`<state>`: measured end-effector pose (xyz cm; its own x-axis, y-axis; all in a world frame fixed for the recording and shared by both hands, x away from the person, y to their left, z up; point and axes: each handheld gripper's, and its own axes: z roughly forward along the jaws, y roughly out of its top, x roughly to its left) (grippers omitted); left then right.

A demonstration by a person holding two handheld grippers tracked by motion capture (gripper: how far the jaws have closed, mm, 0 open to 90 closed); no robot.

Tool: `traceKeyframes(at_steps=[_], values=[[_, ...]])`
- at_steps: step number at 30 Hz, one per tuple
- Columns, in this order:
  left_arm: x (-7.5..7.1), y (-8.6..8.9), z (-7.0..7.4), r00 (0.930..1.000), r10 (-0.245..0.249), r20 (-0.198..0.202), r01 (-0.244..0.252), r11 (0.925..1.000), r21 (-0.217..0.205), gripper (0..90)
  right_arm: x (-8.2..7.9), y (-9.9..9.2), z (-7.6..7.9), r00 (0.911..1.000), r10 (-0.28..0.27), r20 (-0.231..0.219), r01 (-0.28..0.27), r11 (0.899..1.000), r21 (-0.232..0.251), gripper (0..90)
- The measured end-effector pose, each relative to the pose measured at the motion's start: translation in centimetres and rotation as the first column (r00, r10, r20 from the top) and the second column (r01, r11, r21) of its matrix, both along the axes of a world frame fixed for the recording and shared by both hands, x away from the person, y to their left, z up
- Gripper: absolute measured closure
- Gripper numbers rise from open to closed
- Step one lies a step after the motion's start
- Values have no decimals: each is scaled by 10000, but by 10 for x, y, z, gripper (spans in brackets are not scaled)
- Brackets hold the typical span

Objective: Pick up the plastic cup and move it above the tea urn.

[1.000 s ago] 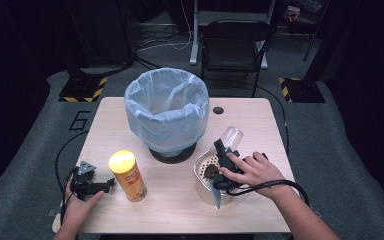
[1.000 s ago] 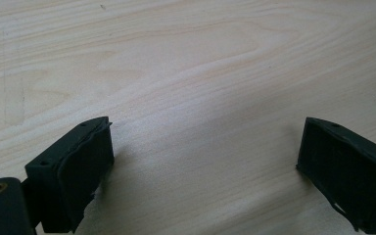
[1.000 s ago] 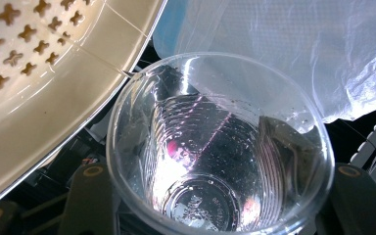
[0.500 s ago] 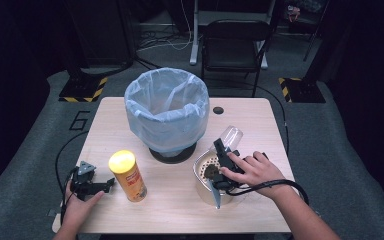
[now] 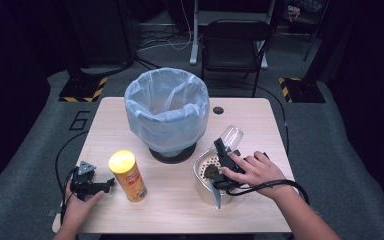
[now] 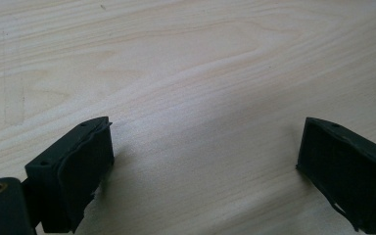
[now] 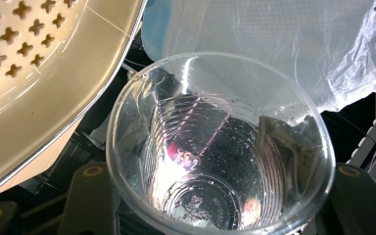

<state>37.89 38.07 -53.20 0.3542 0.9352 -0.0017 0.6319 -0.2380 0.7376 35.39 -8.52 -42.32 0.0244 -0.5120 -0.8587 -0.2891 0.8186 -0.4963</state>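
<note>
While our right gripper (image 5: 223, 150) keeps its fingers clamped around a clear plastic cup (image 5: 228, 137), we hold that cup tipped on its side over the far edge of a beige perforated strainer (image 5: 205, 177) on the right half of the surface (image 5: 260, 120). Seen from above, the cup's mouth points away from us, toward the bin (image 5: 167, 112) lined with a pale blue bag, which stands at the middle of the surface just beyond the strainer. A dark clump lies inside the strainer, beside our right hand (image 5: 252, 170). Looking along the right gripper, we see straight into the cup (image 7: 220, 147): its wall is wet and speckled, the strainer's rim (image 7: 54, 73) sits close at the upper left, and the bag (image 7: 284, 44) hangs just behind.

At the near left corner, our left hand (image 5: 77, 207) rests on the surface with the left gripper (image 5: 111, 183) lying low, pointing at a yellow-lidded canister (image 5: 128, 175) that stands upright just beside it. Its fingers (image 6: 78, 166) stand wide apart with bare wood between them.
</note>
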Motion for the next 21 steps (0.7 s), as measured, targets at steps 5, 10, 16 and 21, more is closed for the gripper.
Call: traceKeyframes(at_steps=[5, 10, 16, 21], values=[[0, 0, 0, 10000, 2, 0, -2, 10000, -3, 63, -1, 1, 8, 9997, -91, 211, 107, 9970, -760, 403], [0, 0, 0, 10000, 3, 3, -3, 10000, -2, 63, -1, 1, 8, 9997, -86, 240, 102, 9978, -659, 403], [0, 0, 0, 10000, -1, -4, 1, 10000, 0, 63, -1, 1, 2, 10000, 49, 52, -51, 9992, 403, 403], [0, 0, 0, 10000, 3, 3, -3, 10000, -3, 63, -3, 0, 6, 9948, 127, 1009, -253, 9918, 1249, 400]])
